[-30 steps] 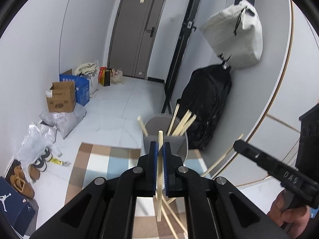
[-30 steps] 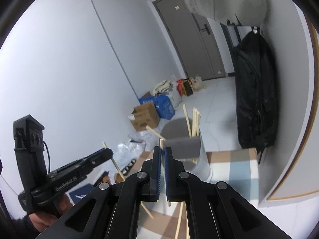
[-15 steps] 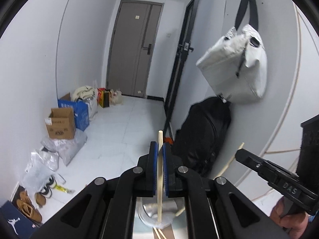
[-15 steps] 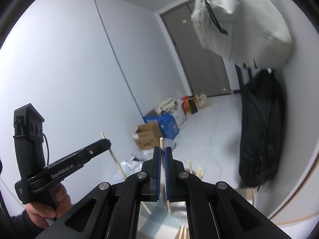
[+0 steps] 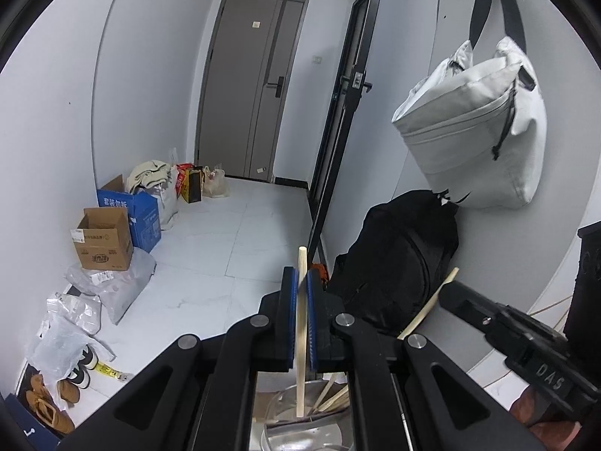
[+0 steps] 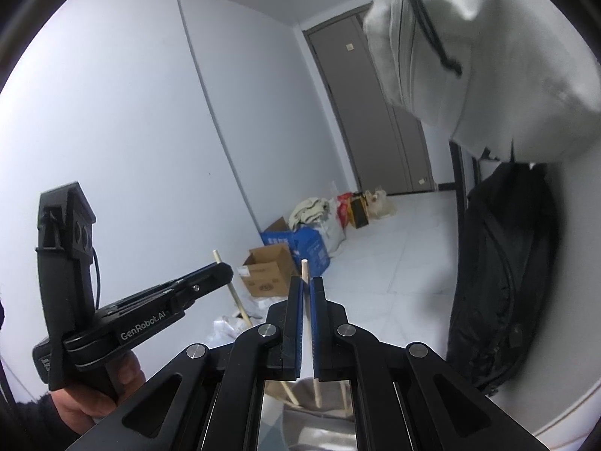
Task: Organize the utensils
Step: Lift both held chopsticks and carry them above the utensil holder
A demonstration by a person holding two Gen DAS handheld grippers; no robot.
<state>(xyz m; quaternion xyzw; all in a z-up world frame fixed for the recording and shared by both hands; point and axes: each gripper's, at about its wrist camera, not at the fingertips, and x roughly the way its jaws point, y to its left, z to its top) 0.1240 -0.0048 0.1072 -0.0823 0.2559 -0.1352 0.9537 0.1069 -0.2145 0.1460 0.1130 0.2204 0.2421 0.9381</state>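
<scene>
Left tool (image 5: pixel 300 293) clamped on a wooden chopstick (image 5: pixel 301 334), stick near upright between the blue pads, top end poking above them. Its lower end hangs over a grey holder (image 5: pixel 300 428) that has more chopsticks leaning inside. Right tool (image 6: pixel 305 300) likewise closed on a second chopstick (image 6: pixel 307 282), over the same holder (image 6: pixel 319 402). Both tools side by side, each seen from the other's camera. Behind: white bag (image 5: pixel 477 127) hanging on the wall, black backpack (image 5: pixel 398 259) below it, cardboard box (image 5: pixel 101 238) on the tiled floor.
</scene>
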